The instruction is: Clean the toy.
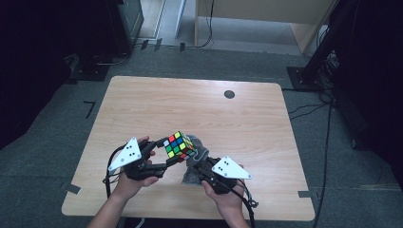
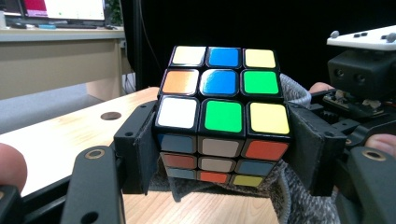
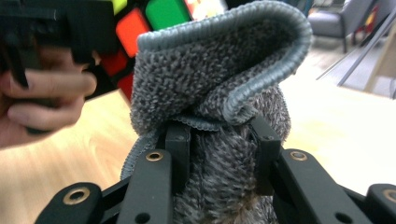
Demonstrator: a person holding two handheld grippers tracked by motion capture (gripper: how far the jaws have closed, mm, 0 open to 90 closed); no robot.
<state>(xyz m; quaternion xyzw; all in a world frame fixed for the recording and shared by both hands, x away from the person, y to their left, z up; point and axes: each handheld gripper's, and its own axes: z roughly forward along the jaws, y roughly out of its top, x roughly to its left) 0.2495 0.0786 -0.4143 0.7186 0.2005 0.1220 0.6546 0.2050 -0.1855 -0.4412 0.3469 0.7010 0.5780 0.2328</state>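
Centrally, left gripper (image 1: 167, 156) is clamping the Rubik's cube (image 1: 180, 145), right gripper (image 1: 201, 167) pinching the grey cloth (image 1: 196, 164) at 4 o'clock, above the wooden table (image 1: 190, 104) and grey carpet (image 1: 332, 156).

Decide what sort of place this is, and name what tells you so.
Probably a lab or office workroom: a bare wooden table on grey carpet, cables trailing across the floor, a desk with monitors, and a chair behind.

Light wooden tabletop (image 1: 142, 104) bare across far half and both sides, wide passage there; small dark round grommet (image 1: 229, 94) flush, no hindrance. Near edge crowded: scrambled multicoloured puzzle cube (image 1: 179, 145) touching bunched grey knitted cloth (image 1: 196, 159), no gap between; hands behind both
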